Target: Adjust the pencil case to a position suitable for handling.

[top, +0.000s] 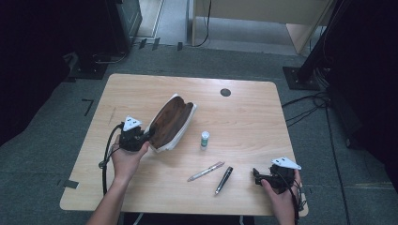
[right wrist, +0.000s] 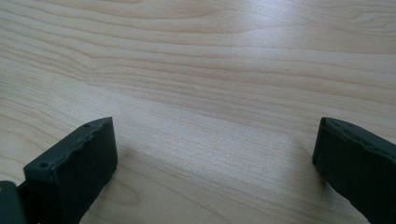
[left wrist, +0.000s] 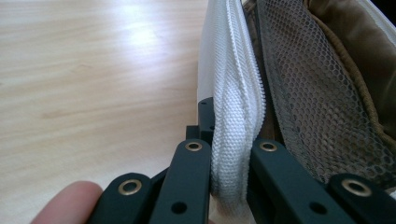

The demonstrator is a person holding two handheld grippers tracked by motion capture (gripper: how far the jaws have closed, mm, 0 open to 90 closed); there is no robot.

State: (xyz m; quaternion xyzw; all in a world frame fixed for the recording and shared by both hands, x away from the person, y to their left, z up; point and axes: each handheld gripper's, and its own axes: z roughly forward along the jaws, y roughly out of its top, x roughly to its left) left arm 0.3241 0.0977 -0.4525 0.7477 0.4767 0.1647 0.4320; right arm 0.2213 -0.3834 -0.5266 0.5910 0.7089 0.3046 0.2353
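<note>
1. Two grippers in my hands: L gripper (top: 146,136) at approx 9 o'clock of the table (top: 244,112), R gripper (top: 256,176) at approx 4 o'clock, near the front edge.
2. L jaws are clamped on the white fabric edge of the pencil case (top: 170,123); in the left gripper view the woven rim sits pinched between both black jaws, w/ mesh pocket (left wrist: 317,102) and brown lining just to its right.
3. Case lies open, mouth up, brown inside showing, slanted from approx 7 to 1 o'clock, just left of table centre. My L hand (top: 126,158) is at its near end.
4. R jaws stand wide apart, nothing between them, bare wood below in the right gripper view. R hand (top: 281,190) rests by the table's front-right corner.
5. Small white bottle w/ green label (top: 205,139) stands upright just at 3 o'clock of the case, apart from it.
6. Silver pen (top: 205,171) and black pen (top: 224,180) lie side by side at approx 6 o'clock of the bottle, not touching, between case and R gripper.
7. Dark round grommet (top: 225,92) at 12 o'clock, far edge.
</note>
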